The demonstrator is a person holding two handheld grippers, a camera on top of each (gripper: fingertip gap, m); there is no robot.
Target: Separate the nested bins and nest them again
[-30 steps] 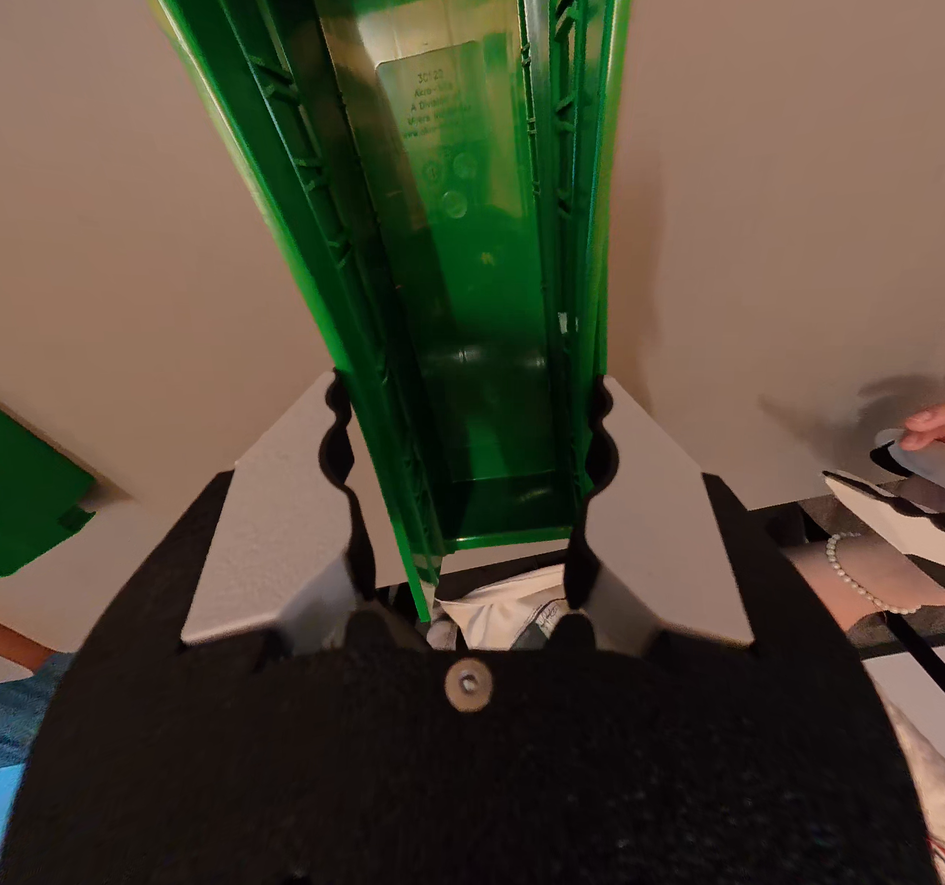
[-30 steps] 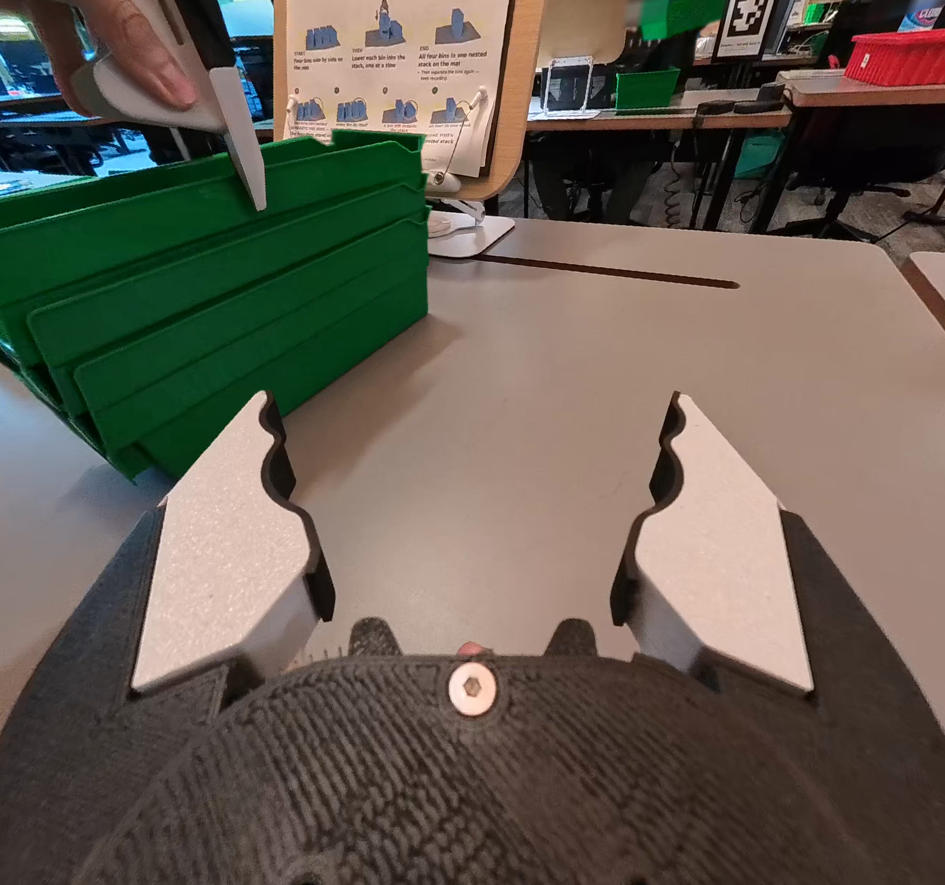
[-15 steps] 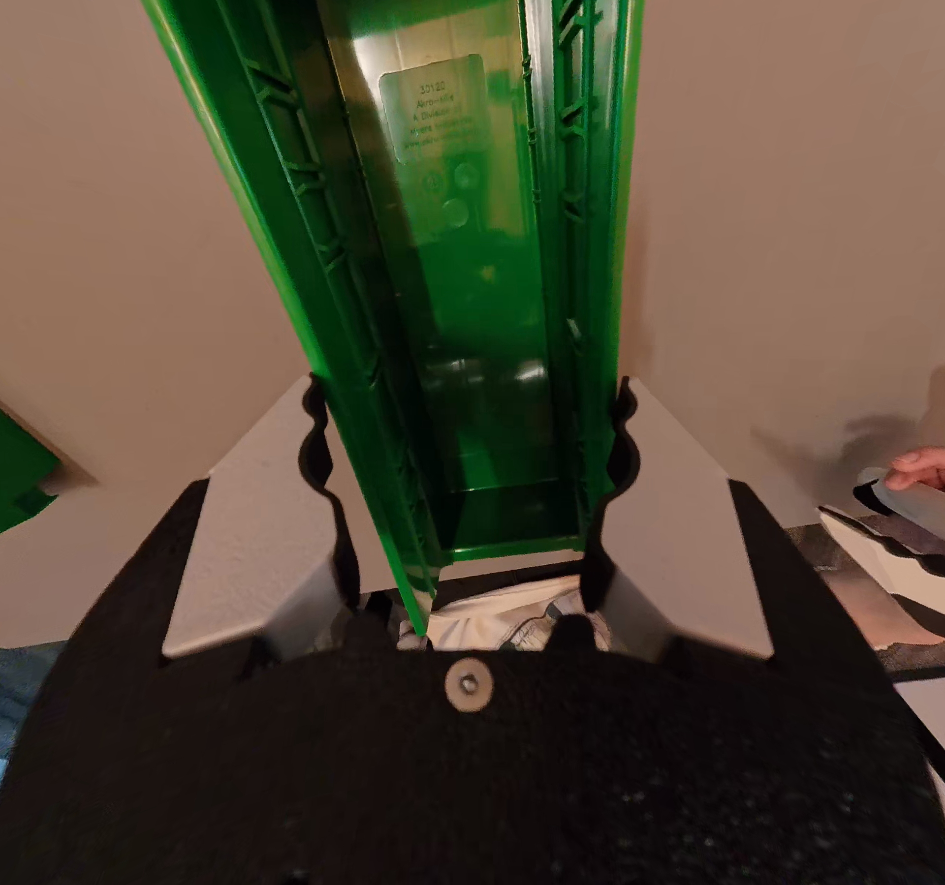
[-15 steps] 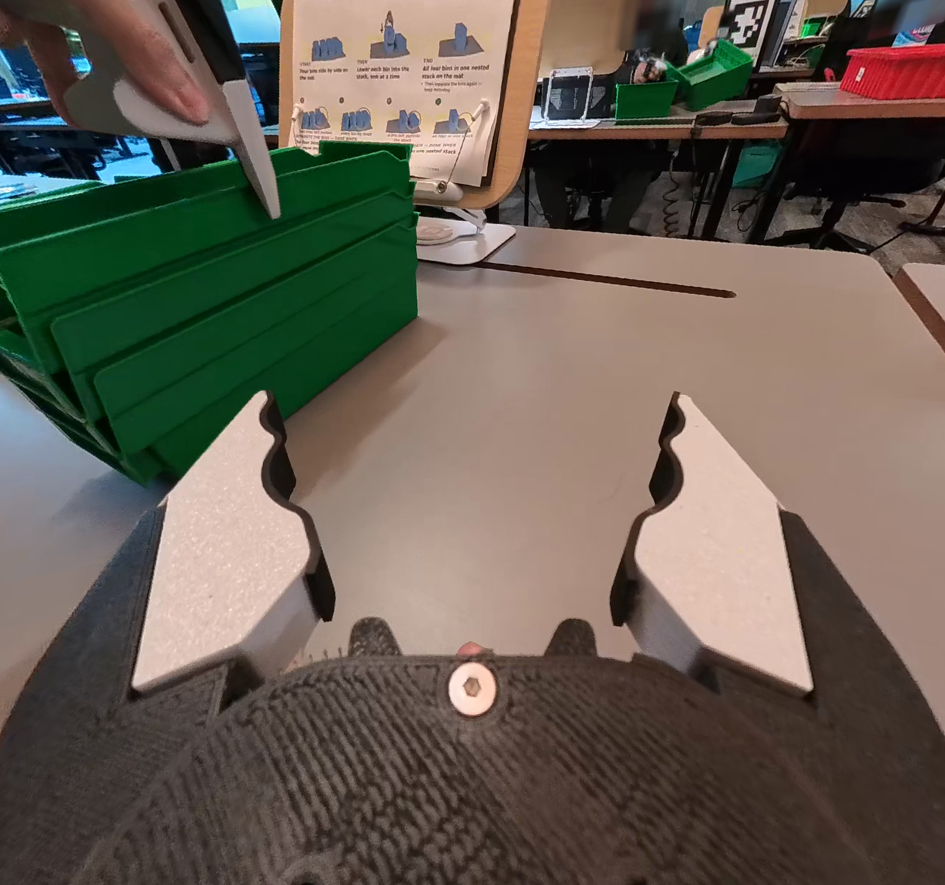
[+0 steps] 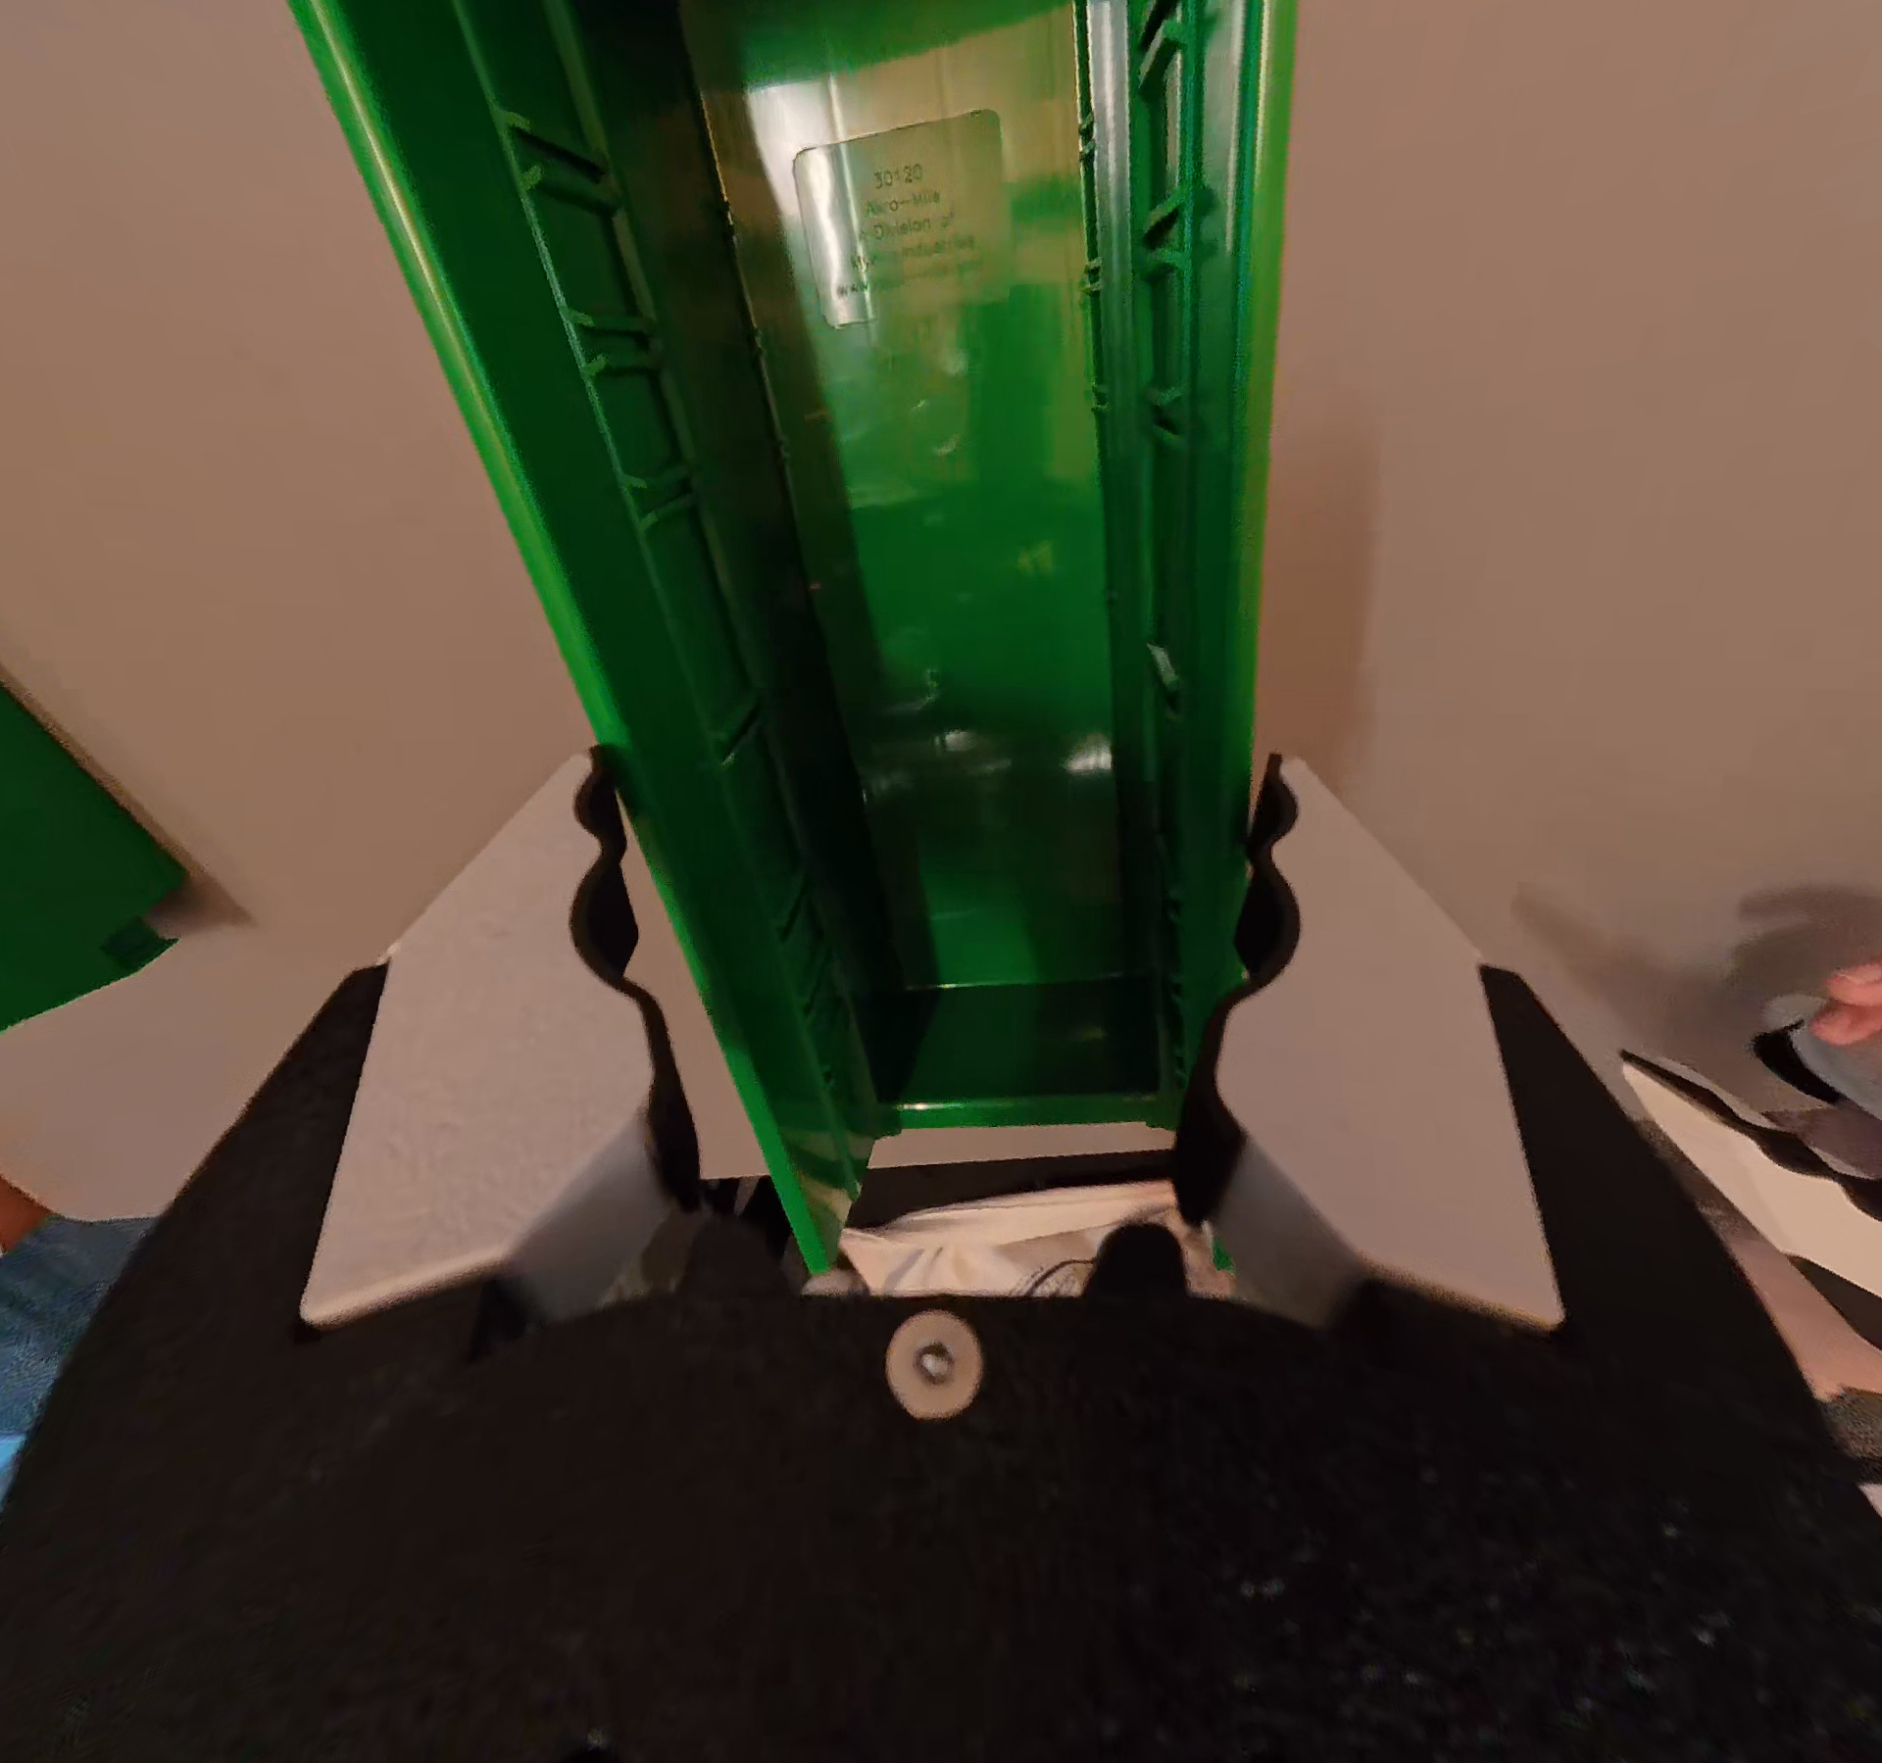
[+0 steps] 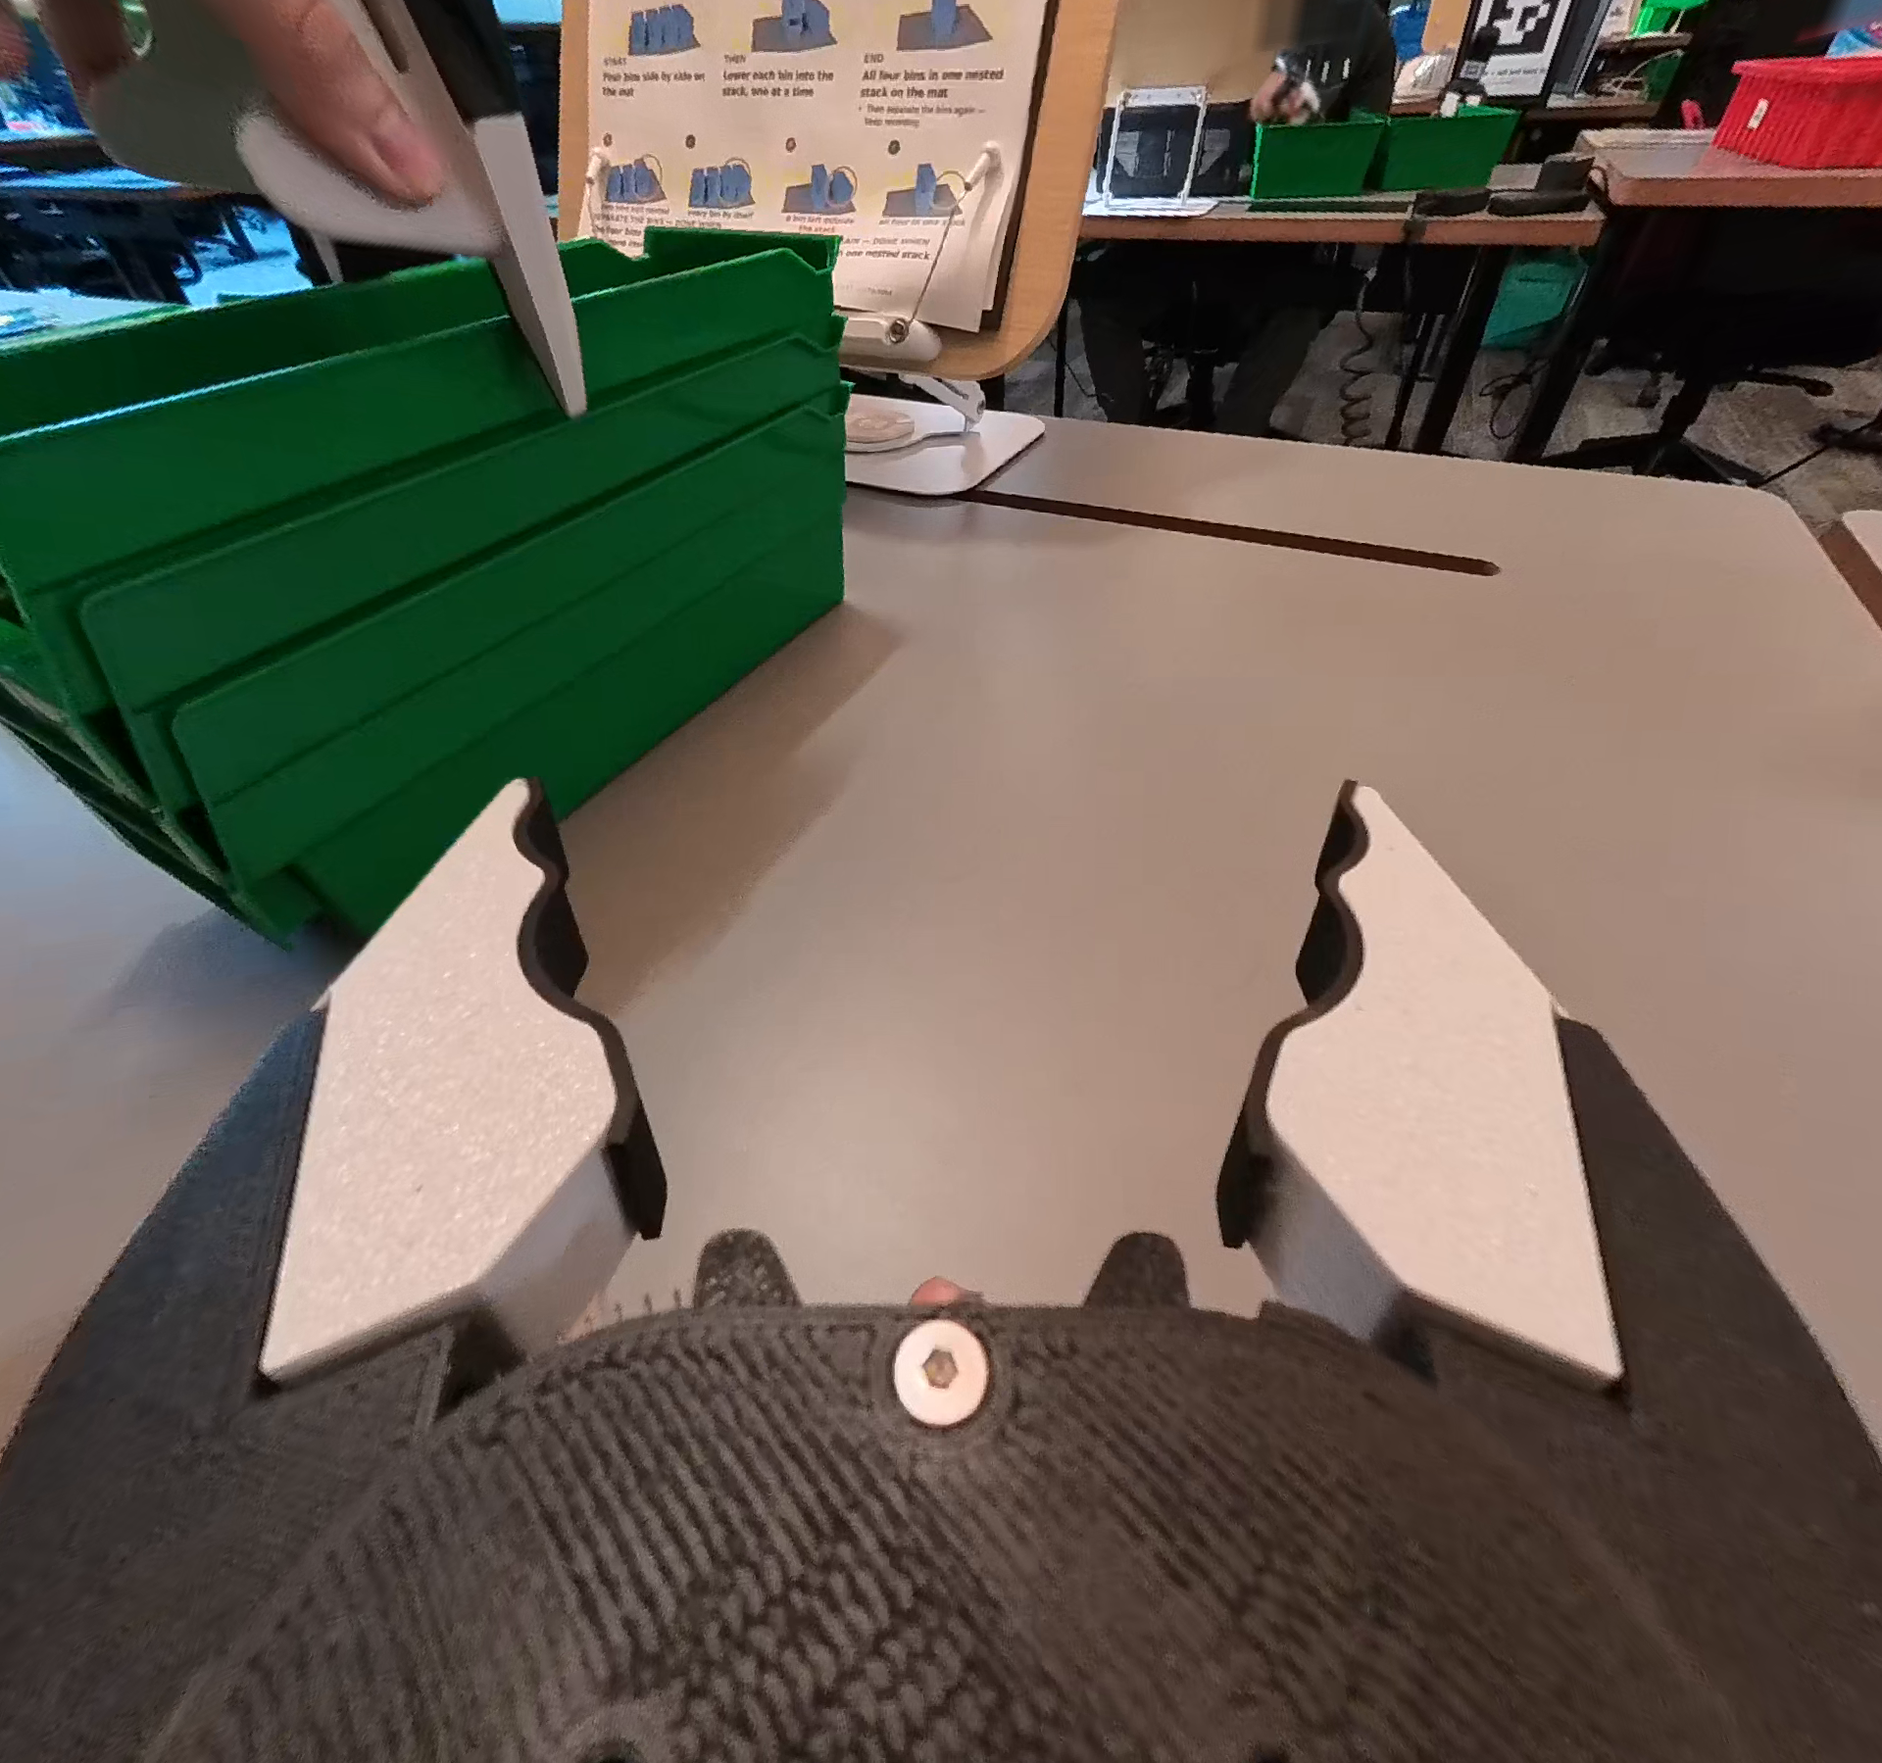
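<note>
straddling the top green bin (image 5: 947, 594), left gripper (image 5: 932, 910) apart; right gripper (image 6: 942, 951) apart, beside the stack.

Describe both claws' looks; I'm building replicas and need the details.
Both the left claw and the right claw match: two flat pale-grey wedge fingers with black wavy inner edges, on a black textured printed body with one silver hex screw. No cables show.

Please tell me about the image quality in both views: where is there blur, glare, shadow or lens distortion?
Left wrist view: warm, dim light; bright glare spots on the glossy floor of the green bin; the left tongs are soft-edged.
Right wrist view: brighter and mostly sharp; wide-angle bending curves the table edge; the nested bins cast a soft shadow on the table; the hand at top left is slightly blurred.
</note>
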